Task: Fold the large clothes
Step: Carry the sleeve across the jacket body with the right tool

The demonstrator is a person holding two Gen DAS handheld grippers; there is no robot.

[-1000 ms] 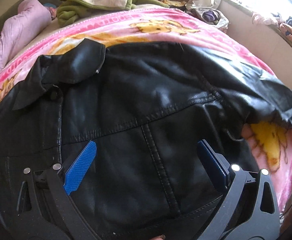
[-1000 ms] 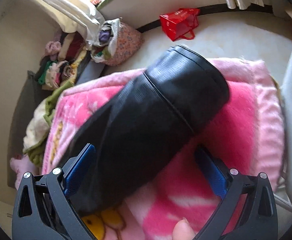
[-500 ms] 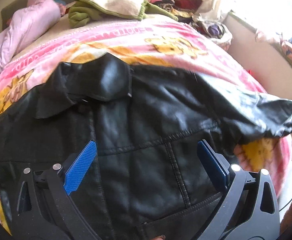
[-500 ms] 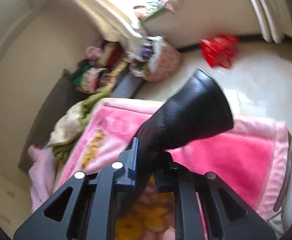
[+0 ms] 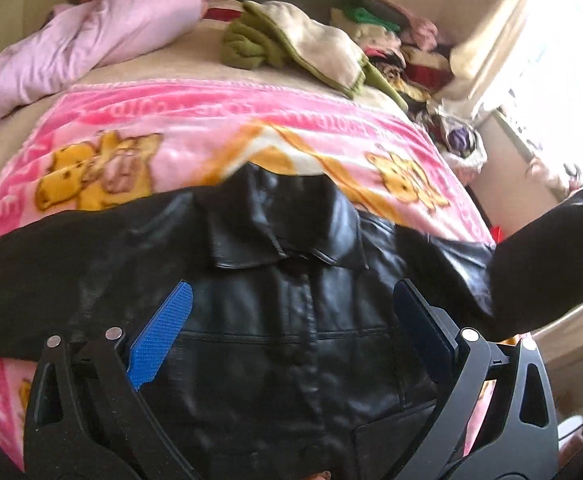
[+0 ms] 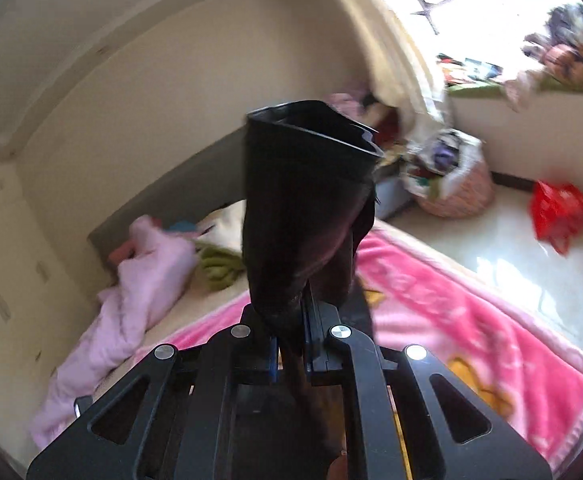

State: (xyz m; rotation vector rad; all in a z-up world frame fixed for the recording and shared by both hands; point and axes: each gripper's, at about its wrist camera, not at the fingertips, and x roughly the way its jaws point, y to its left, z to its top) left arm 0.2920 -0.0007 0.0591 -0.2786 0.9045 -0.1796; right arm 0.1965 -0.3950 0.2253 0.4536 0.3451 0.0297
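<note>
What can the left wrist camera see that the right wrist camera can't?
Only the left wrist view shows the black jacket's collar and the open left gripper above its front. Only the right wrist view shows the right gripper shut on the sleeve's cuff, plus a red bag. Both show the pink blanket and green cloth.

pink blanket (image 5: 219, 108) border lettering, upside down, too blurred to read
</note>
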